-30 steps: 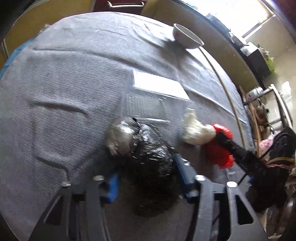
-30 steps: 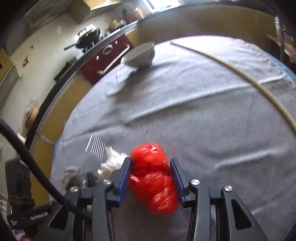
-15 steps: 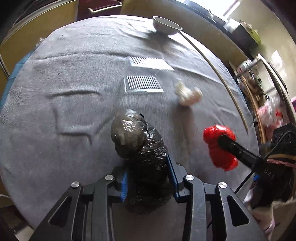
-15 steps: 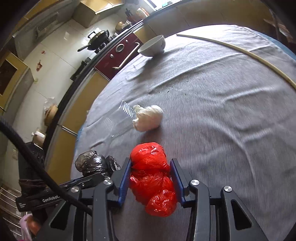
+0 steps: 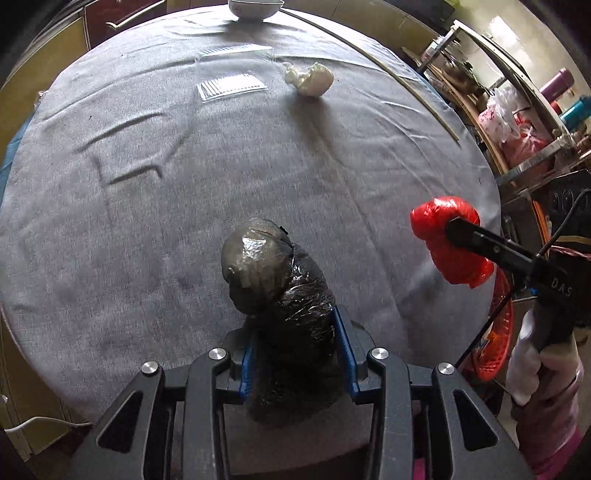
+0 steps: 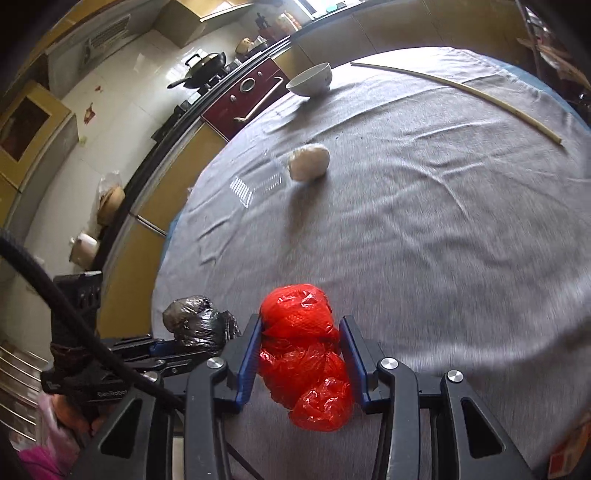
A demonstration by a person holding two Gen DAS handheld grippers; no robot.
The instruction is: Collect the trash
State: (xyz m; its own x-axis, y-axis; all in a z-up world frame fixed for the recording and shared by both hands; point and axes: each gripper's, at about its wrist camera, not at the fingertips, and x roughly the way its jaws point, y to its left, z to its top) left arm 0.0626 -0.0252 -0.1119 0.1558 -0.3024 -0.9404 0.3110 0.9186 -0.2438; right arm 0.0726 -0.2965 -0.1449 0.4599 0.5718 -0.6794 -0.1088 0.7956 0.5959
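Observation:
My left gripper (image 5: 293,332) is shut on a crumpled black plastic bag (image 5: 280,288) and holds it above the near edge of the round grey-clothed table (image 5: 147,206). My right gripper (image 6: 301,343) is shut on a crumpled red plastic bag (image 6: 303,350), also lifted over the table's near edge. In the left wrist view the red bag (image 5: 447,236) shows at the right; in the right wrist view the black bag (image 6: 195,321) shows at the lower left. A white crumpled wad (image 5: 310,77) (image 6: 308,160) and a clear plastic lid (image 5: 232,75) (image 6: 255,182) lie on the far part of the table.
A white bowl (image 5: 255,7) (image 6: 310,79) stands at the table's far edge. A long thin stick (image 6: 458,98) lies across the far right. A red mesh basket (image 5: 495,332) sits below the table's right edge. Kitchen cabinets and a shelf rack surround the table.
Both grippers have pulled back toward the near edge and risen with their bags. The left closed on the black bag. The white wad and clear lid now look farther away.

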